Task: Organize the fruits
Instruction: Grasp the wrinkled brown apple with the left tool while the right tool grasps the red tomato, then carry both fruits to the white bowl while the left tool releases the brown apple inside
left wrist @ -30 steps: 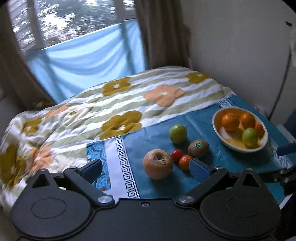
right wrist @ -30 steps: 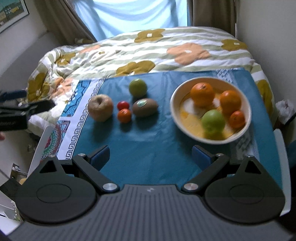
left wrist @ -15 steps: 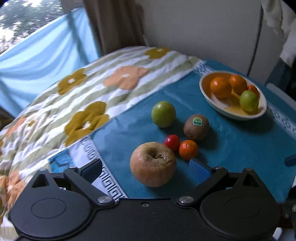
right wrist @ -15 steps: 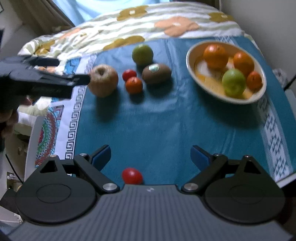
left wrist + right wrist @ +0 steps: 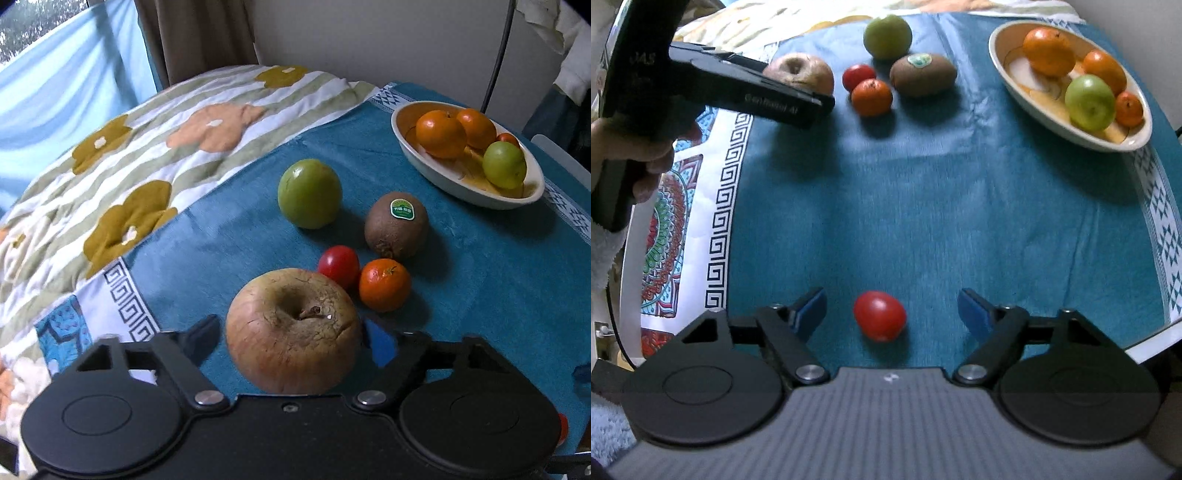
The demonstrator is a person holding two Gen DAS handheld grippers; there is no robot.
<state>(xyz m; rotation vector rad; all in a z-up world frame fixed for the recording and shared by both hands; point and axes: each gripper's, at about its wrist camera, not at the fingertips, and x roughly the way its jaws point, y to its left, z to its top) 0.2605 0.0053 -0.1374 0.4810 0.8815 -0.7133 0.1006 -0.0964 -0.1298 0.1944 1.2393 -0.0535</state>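
Here the left gripper (image 5: 291,338) has just been closing around the apple (image 5: 293,330) — right pad at its skin, left pad apart, no grip yet. The right gripper (image 5: 892,308), also closing, brackets the tomato (image 5: 880,315) with gaps both sides. Risk: round fruit rolls off one-sided contact. The bowl (image 5: 1008,79) sits far right. Readable: "GenRobot AI".
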